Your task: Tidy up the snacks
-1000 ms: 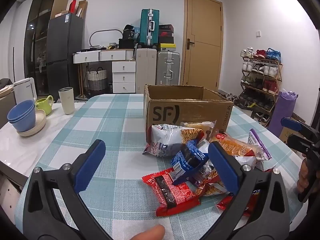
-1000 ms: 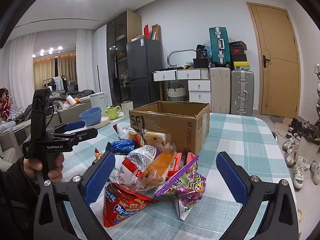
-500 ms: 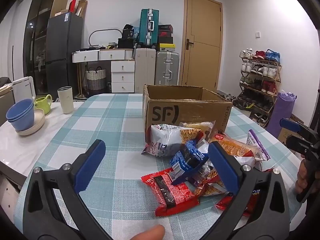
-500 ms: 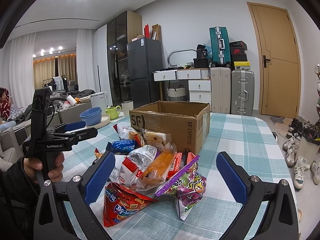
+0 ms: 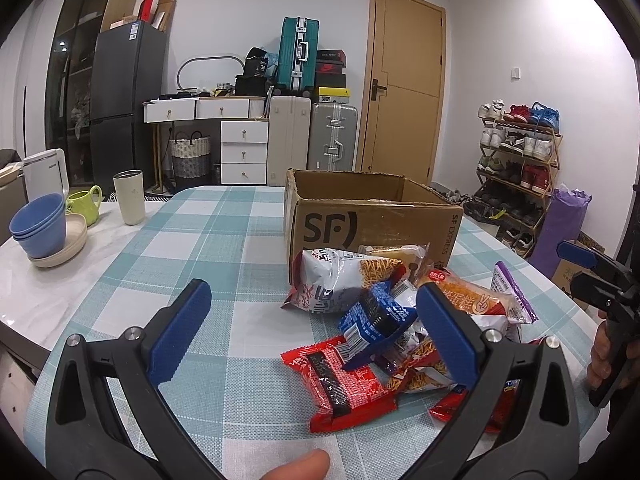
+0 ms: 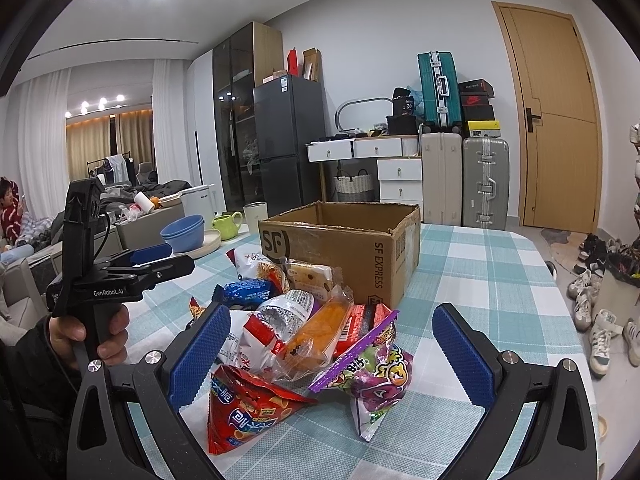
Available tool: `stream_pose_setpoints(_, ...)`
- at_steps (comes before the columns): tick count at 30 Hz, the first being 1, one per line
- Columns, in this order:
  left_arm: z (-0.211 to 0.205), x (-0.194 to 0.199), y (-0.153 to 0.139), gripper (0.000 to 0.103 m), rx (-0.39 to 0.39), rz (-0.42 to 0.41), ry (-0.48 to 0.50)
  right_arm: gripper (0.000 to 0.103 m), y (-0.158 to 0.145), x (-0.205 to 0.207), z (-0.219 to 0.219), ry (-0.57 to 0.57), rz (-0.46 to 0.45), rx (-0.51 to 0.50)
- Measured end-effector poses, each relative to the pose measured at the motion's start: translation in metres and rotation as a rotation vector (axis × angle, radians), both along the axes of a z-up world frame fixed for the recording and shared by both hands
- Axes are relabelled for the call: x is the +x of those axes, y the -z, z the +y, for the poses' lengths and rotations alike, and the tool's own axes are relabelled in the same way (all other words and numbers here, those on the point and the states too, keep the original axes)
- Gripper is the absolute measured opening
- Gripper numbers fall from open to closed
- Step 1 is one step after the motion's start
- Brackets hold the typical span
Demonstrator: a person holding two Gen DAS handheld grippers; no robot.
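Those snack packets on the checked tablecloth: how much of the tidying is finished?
Nothing looks done yet. The snack packets lie heaped in front of the open brown cardboard box, whose visible inside shows none. The left gripper and right gripper are open and hold nothing. The whole pile is left.

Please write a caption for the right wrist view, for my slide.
Open right gripper above snack packets piled before an open cardboard box.

Cardboard box: one, open-topped, on the desk
Snack packets: about nine in one pile; those underneath are hidden, so the count is rough
Blue bowls: a nested stack, apparently three
Mugs: one green
Tumblers: one cream
Claws: two, left claw and right claw
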State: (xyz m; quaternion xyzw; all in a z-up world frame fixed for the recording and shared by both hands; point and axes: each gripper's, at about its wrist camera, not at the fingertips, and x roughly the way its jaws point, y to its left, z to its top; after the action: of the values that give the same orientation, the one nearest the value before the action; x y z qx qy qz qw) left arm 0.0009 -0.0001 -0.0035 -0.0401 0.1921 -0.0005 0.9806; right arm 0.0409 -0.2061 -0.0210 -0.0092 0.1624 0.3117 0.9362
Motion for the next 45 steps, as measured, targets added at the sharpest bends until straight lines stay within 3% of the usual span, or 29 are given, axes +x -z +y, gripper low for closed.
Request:
stream_pose_setpoints(29,0.000,0.002,0.000,0.102,-0.003,-0.002,-0.001,0.103,0.000,-0.001,-0.001,0.003,0.002,0.001)
stream_pose_setpoints(40,0.003,0.003,0.000,0.102,-0.038,-0.004,0.006,0.103,0.001,0.006,0.000,0.028,0.031,-0.013)
stream_pose_setpoints(45,0.000,0.005,0.003,0.102,-0.028,0.043,0.031,0.103,0.005,0.014,0.003,0.046,0.066,-0.040)
